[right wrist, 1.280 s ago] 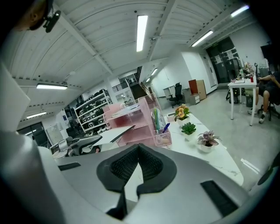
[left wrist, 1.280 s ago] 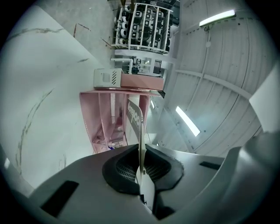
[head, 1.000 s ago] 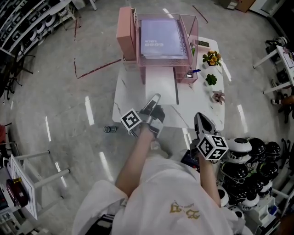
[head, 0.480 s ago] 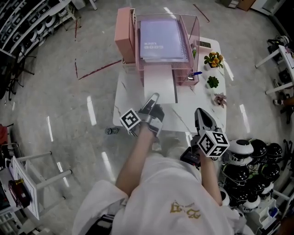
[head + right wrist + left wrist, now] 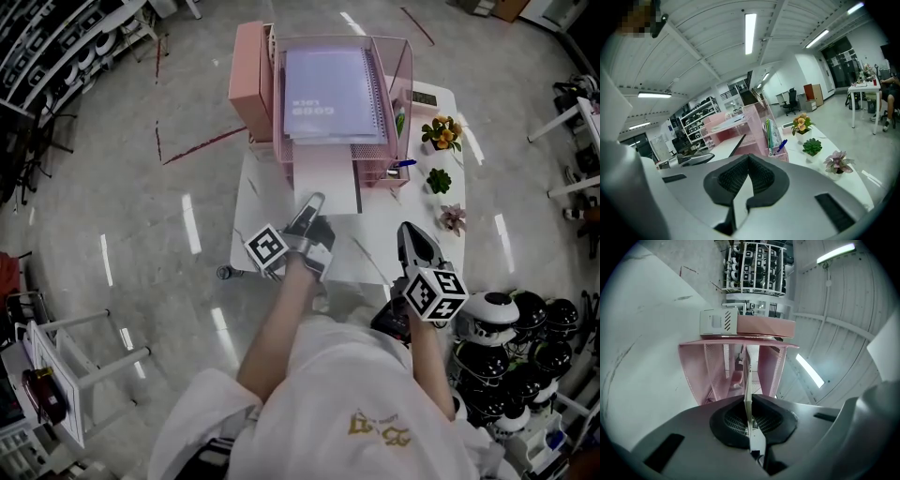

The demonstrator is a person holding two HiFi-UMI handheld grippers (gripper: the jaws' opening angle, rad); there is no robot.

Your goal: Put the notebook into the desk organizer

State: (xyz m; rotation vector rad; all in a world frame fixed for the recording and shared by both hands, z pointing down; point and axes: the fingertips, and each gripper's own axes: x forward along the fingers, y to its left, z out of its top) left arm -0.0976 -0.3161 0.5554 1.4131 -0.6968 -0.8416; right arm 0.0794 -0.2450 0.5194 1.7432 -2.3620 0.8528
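A pale pink notebook (image 5: 326, 178) lies flat on the white table (image 5: 258, 211), its far end inside the lower level of the pink mesh desk organizer (image 5: 401, 70). My left gripper (image 5: 315, 201) is shut on the notebook's near edge. In the left gripper view the notebook (image 5: 746, 376) runs edge-on from the pads (image 5: 733, 420) of the left gripper (image 5: 749, 401) toward the organizer (image 5: 717, 371). To the right of the notebook, over the table's near right corner, my right gripper (image 5: 411, 232) is shut with nothing in it, and the right gripper view shows the right gripper (image 5: 749, 158) the same way.
A purple spiral notebook (image 5: 330, 84) lies on the organizer's top tray. A pen cup (image 5: 397, 169) hangs at the organizer's right side. Three small potted plants (image 5: 439, 180) line the table's right edge. Several helmets (image 5: 506, 323) are stacked on the floor at right.
The head view has shifted slightly. Both grippers and the notebook stay in about the same place.
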